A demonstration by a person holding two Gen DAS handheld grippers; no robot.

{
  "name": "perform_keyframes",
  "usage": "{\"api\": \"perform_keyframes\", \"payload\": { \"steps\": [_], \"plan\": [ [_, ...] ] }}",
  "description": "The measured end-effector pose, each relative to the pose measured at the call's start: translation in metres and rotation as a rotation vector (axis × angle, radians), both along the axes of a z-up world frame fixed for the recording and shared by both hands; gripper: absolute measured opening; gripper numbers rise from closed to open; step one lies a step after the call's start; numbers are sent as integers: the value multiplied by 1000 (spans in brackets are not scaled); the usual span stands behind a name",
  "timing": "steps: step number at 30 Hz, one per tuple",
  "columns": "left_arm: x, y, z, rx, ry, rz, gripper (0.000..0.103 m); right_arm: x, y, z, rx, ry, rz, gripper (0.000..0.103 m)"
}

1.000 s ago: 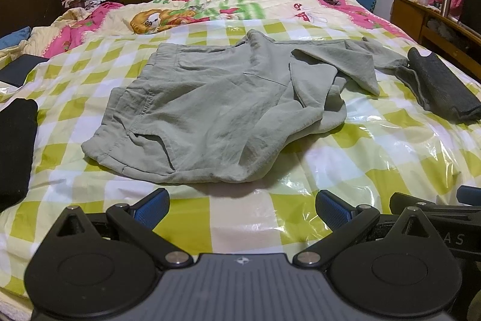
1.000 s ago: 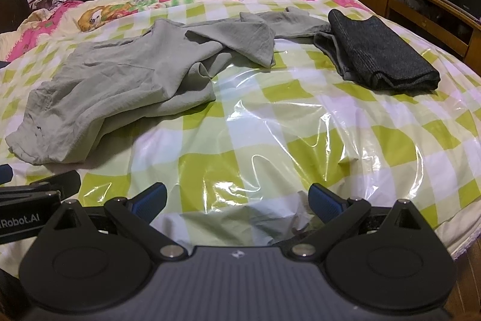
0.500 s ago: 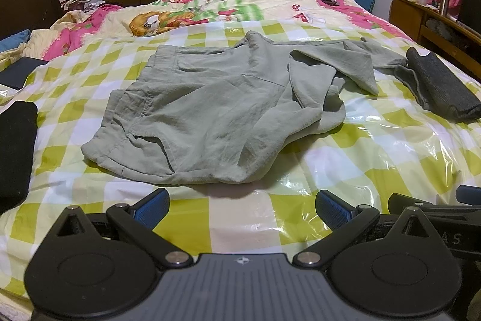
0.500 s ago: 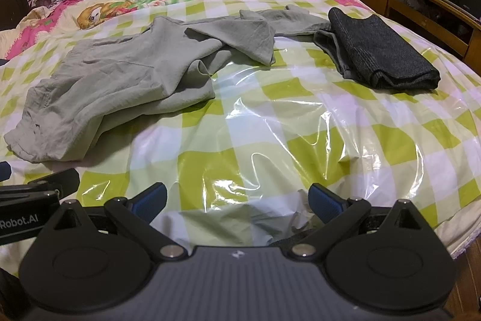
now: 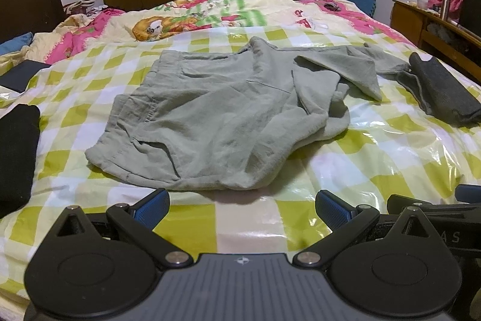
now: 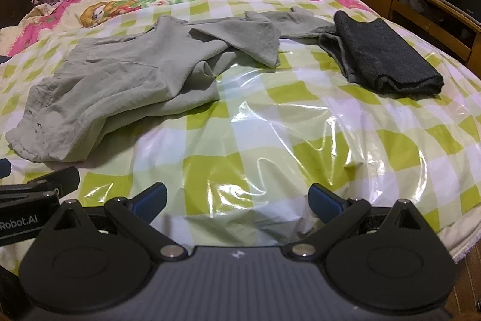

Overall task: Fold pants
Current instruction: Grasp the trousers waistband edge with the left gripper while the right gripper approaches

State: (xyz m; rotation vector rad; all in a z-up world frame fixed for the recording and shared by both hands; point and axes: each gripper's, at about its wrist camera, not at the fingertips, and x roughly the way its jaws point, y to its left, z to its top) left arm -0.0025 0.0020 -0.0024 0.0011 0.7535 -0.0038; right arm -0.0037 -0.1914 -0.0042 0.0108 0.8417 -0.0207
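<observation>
While both claws gape empty | grey-green pants [image 5: 216,116] lie rumpled, legs crossed

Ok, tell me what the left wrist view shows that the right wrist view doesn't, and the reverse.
Only the left wrist view: a black folded garment at the bed's left edge, and the right gripper's tip.

Only the right wrist view: the bed's right edge with wooden floor, and the left gripper's side.

Both: the unfolded grey-green pants and the dark grey folded garment.

Black left gripper [image 5: 242,208], blue-padded jaws.
</observation>
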Motion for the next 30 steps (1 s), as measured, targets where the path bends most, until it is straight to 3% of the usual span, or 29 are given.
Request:
{"api": "perform_keyframes", "payload": {
  "steps": [8,15,21,22,24,25,27,30],
  "plan": [
    [9,28,-1,52,-26,48,103,24,25,4,31,1,75,100],
    [37,89,4,105,-87,151,103,64,55,10,51,-17,135,100],
    [81,135,-27,159,-8,184,103,85,76,-11,94,84,185,100],
    [87,140,-33,160,10,178,100,86,77,-15,115,103,191,100],
    [98,148,-45,141,56,152,80,90,81,-20,144,138,194,100],
    [103,151,-50,117,79,137,75,92,83,-22,150,152,191,100],
    [107,157,-54,60,97,127,72,94,87,-22,156,172,185,100],
    [112,162,-53,45,107,125,66,97,92,-23,163,178,178,100]
  ]
}}
